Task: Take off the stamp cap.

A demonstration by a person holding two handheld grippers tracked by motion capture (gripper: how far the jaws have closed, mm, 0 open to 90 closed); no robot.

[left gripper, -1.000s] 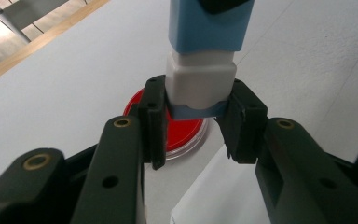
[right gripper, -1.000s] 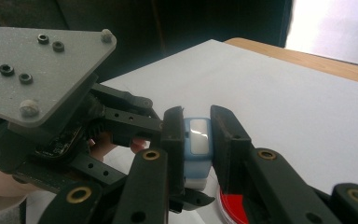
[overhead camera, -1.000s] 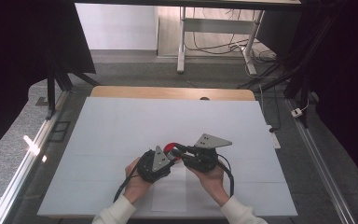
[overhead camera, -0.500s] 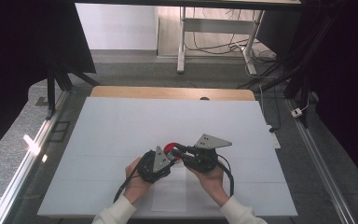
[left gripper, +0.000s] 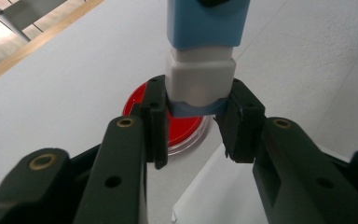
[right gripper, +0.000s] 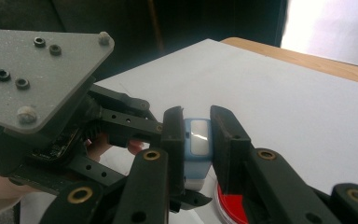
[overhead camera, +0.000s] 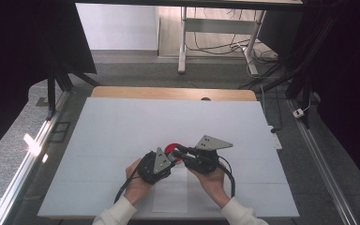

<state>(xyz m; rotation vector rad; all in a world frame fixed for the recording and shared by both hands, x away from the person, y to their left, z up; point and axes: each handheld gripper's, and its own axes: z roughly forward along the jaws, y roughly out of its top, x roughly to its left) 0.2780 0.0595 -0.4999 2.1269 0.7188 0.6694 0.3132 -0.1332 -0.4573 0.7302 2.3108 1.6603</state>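
Nothing moved — blue-white block [left gripper: 200, 70] clamped between both grippers' jaws.

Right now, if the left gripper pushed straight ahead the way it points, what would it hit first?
The left gripper already clamps a blue-and-white block. Straight ahead and below lies the red round dish, probably first contact, though depth is unclear; the right gripper holds the block's far end.

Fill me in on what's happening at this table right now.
A person holds a claw in each hand near the table's front edge. The left claw and the right claw both grip one small blue and white block, each at a different end. It hangs just above a round red dish resting on the white surface.
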